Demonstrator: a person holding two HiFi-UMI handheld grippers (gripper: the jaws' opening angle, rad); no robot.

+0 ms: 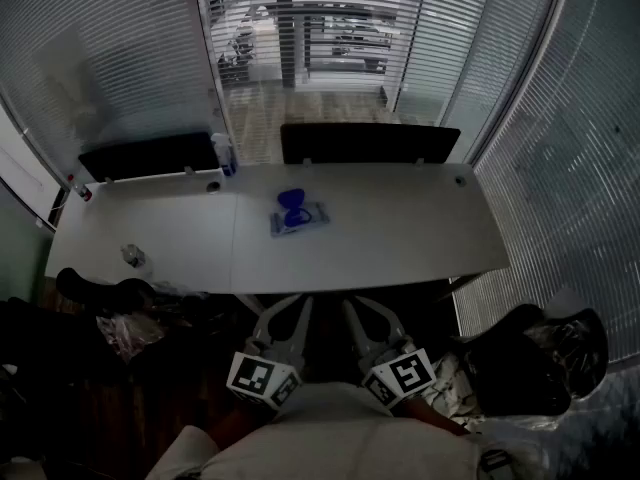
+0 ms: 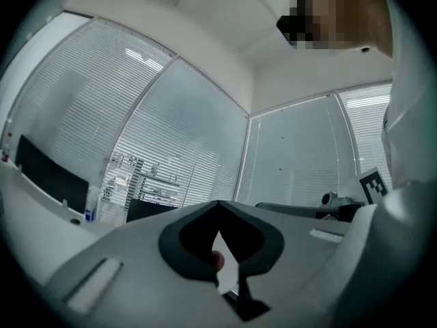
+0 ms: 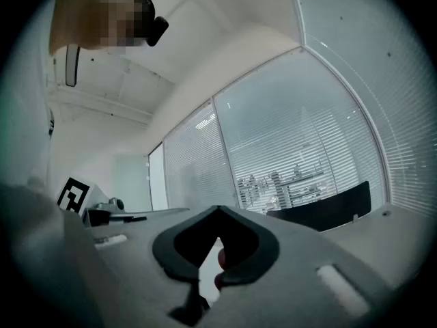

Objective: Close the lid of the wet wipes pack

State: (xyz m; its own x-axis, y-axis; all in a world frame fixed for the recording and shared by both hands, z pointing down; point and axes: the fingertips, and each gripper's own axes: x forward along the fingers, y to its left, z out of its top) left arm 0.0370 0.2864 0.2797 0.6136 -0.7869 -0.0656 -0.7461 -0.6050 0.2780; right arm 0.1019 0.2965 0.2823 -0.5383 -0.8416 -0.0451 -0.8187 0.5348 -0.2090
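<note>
Wet wipes pack (image 1: 303,218) lies flat near the middle of the white table (image 1: 420,238), with its blue lid (image 1: 291,201) standing up open over the pack's left part. A spray bottle (image 1: 222,154) at the table's far left edge and a small crumpled thing (image 1: 133,256) near its front left are well apart from the pack and should not get in the way. The left gripper (image 1: 283,316) is held low against the person's body, short of the table's near edge, and its jaws are together with nothing between them. The right gripper (image 1: 368,316) hangs just beside it, likewise pressed together and empty. Neither is near the pack, so the step in hand is the reach. Probably one gripper should settle on the pack's body to keep the light packet from sliding, while the other tips the lid over and presses it flat. Jaws held together make a fair blunt pusher. Which side the hinge sits on cannot be made out from here, so it is worth checking on approach.
</note>
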